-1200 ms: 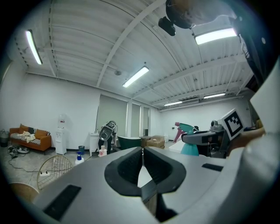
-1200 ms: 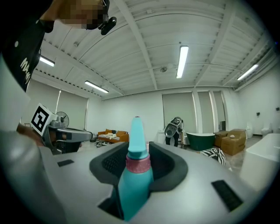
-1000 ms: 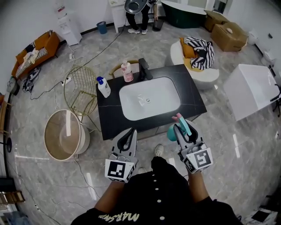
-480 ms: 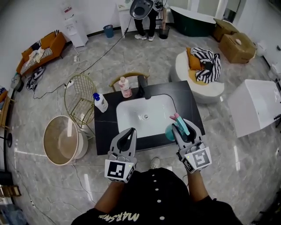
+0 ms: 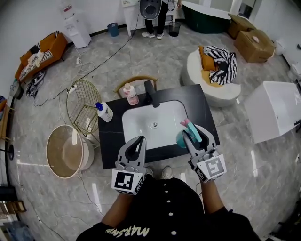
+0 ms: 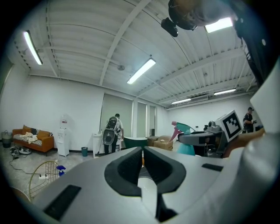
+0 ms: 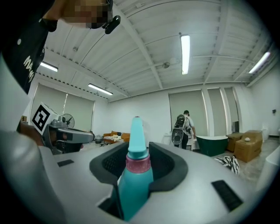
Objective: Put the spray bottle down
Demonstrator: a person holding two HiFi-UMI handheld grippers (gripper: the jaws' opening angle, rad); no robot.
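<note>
The teal spray bottle with a pink collar and trigger stands upright between the jaws of my right gripper, which is shut on it. In the right gripper view the spray bottle fills the gap between the black pads. It hangs over the front right of the black counter, by the white sink. My left gripper is shut on nothing above the counter's front edge. In the left gripper view the left gripper has its pads together, and the spray bottle shows at the right.
On the counter stand a black faucet, a pink bottle and a white bottle with a blue cap. A gold wire chair and a round tub are to the left, a white bathtub to the right. A person stands far back.
Both grippers have moved forward to the counter and now reach over its front edge. The spray bottle stays in the right gripper; the left stays shut.
</note>
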